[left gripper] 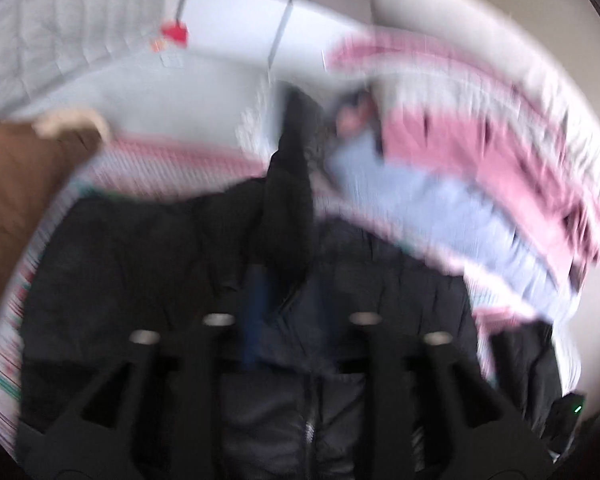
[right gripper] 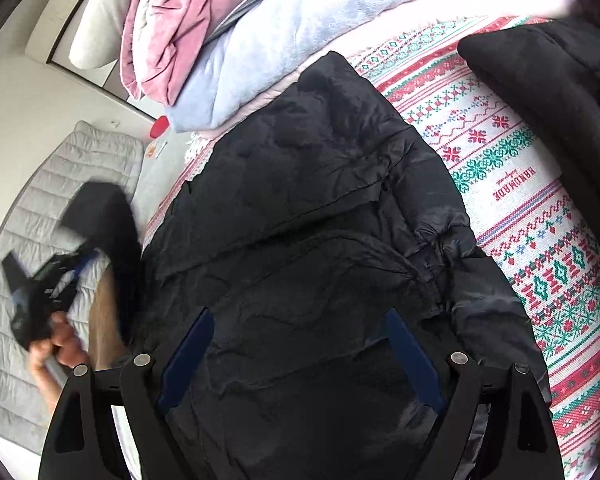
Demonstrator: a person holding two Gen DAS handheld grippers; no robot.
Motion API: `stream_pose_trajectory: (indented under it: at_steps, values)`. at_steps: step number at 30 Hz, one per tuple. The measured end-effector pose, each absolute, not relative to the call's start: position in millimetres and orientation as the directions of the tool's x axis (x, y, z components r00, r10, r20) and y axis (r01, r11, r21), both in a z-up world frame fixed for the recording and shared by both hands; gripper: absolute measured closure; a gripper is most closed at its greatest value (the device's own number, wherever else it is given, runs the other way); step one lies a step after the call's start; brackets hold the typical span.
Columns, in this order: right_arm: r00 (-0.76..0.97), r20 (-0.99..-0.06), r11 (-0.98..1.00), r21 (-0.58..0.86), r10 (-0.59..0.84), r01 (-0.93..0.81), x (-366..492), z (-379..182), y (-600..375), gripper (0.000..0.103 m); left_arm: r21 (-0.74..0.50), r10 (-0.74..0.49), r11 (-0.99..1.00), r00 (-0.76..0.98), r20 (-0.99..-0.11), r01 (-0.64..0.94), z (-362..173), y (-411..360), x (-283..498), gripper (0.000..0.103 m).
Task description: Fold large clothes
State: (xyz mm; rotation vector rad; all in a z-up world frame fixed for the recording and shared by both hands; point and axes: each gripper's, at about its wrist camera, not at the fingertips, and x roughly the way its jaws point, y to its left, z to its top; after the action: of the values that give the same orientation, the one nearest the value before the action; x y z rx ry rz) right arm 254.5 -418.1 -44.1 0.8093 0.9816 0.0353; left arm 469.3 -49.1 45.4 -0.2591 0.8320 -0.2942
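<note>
Spreading across most of the bed (right gripper: 532, 216), with its white cover knitted in red and green bands, the big black puffy quilted jacket (right gripper: 300, 220) lies partly doubled over itself, one dark sleeve or flap off at the far right edge. From where I stand, the main risk is that this slippery, puffed fabric springs back open; a fold pressed only at one point is likely to slide off the layer beneath. Behind it, a heap of pale blue and pink fleece blankets (right gripper: 260, 40) is stacked close to the jacket's top end, and a wide sweep could drag the coat into that pile or pull a blanket down onto it.

The right gripper (right gripper: 300, 360) hovers over the jacket's near part with its blue-padded jaws spread wide and nothing between them; closing there might pinch only the top layer and lift it away from the rest.

The left gripper (right gripper: 40, 292), seen from the right wrist as a blur beside the bed in the person's hand (right gripper: 60, 344), is off the garment's edge. Its own view is smeared by motion, so I cannot tell how far its jaws stand apart. Moving that fast, it could snag or miss the hem.
</note>
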Motion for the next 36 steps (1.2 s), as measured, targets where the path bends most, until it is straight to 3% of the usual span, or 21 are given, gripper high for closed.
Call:
stream_pose_trajectory:
  at_steps: [3,10,14,20,23,25,27,29,36]
  values:
    - [0.575,-0.723,0.708,0.629,0.383,0.32,255,-45,-420,0.014,-0.326,-0.374,0.926,0.564,-0.736,0.188,14,-79,467,0.058]
    - [0.581,-0.714,0.703,0.639,0.389,0.314,252,-42,-423,0.014,-0.286,-0.352,0.936,0.544,-0.762,0.205,2,-99,459,0.054]
    - [0.578,-0.715,0.697,0.642,0.393,0.319,251,-44,-424,0.014,-0.222,-0.292,0.956,0.593,-0.75,0.19,4,-119,464,0.031]
    - [0.578,-0.717,0.69,0.643,0.389,0.333,250,-46,-427,0.014,0.063,-0.062,0.977,0.55,-0.833,0.205,-23,-176,483,0.028]
    - [0.578,-0.72,0.69,0.641,0.386,0.338,250,-47,-428,0.014,0.205,0.079,0.964,0.56,-0.825,0.167,-33,-188,491,0.028]
    - [0.573,-0.721,0.69,0.641,0.39,0.337,251,-49,-427,0.014,0.225,0.104,0.963,0.559,-0.822,0.151,-35,-189,495,0.042]
    - [0.569,-0.719,0.687,0.645,0.398,0.335,251,-50,-427,0.014,0.197,0.09,0.97,0.545,-0.833,0.14,-34,-183,497,0.084]
    - [0.569,-0.717,0.685,0.649,0.403,0.331,252,-50,-427,0.014,0.166,0.066,0.977,0.543,-0.837,0.136,-32,-176,494,0.095]
    - [0.573,-0.718,0.685,0.646,0.396,0.335,252,-49,-426,0.014,-0.02,-0.155,0.97,0.556,-0.817,0.241,-12,-159,451,0.097]
